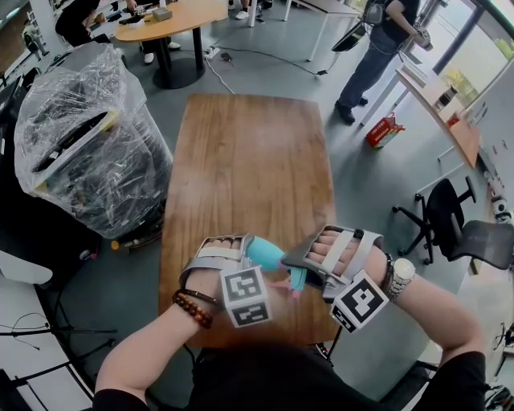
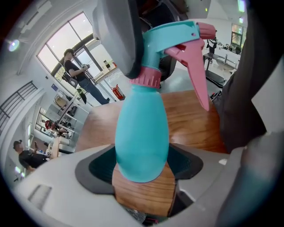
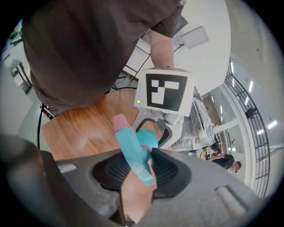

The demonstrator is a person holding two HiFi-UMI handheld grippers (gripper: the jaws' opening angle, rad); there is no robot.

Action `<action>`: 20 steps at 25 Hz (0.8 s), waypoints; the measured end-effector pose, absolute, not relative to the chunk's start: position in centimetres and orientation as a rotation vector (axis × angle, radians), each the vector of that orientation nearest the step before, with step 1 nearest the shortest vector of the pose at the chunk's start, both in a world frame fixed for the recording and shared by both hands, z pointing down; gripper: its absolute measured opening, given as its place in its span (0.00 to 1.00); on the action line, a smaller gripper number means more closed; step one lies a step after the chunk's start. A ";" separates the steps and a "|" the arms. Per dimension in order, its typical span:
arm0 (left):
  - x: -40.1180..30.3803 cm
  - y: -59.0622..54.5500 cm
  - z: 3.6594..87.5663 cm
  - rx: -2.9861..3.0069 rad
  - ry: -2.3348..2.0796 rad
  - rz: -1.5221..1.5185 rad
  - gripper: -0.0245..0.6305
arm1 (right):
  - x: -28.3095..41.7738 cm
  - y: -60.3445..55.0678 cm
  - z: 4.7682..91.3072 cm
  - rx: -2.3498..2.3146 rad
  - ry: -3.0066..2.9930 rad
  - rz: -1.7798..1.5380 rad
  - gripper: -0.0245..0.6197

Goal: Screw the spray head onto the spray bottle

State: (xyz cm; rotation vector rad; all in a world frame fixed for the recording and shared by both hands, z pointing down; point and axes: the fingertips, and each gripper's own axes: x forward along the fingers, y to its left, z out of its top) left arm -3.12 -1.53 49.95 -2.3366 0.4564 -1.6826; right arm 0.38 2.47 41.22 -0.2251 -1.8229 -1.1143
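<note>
A teal spray bottle point(image 1: 265, 254) hangs just above the near end of the wooden table point(image 1: 249, 144), and my left gripper point(image 1: 255, 255) is shut on its body. In the left gripper view the bottle point(image 2: 142, 133) fills the gap between the pads, with a pink collar point(image 2: 146, 79) at its neck. The teal spray head point(image 2: 173, 37) with its pink trigger point(image 2: 197, 80) sits on that neck. My right gripper point(image 1: 303, 271) is shut on the spray head point(image 3: 133, 150), whose pink nozzle point(image 3: 120, 122) points away from it. The thread under the collar is hidden.
A large plastic-wrapped bundle point(image 1: 88, 144) stands left of the table. A round table point(image 1: 173, 16) is at the back, and a person point(image 1: 381, 48) stands at the far right. A black office chair point(image 1: 458, 225) and a red bag point(image 1: 385, 131) are on the right.
</note>
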 end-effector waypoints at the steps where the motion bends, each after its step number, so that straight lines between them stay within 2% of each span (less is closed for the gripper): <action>1: -3.0 -1.4 49.9 -2.344 0.443 -1.678 0.63 | 0.5 2.6 41.2 -0.237 -1.815 -1.130 0.22; 13: -2.8 -1.3 48.8 -2.383 0.425 -1.608 0.62 | 0.7 2.4 40.6 -0.203 -1.853 -1.154 0.22; 20: -2.9 -2.4 48.3 -2.353 0.543 -1.579 0.62 | 0.4 0.4 39.8 0.094 -2.203 -0.468 0.22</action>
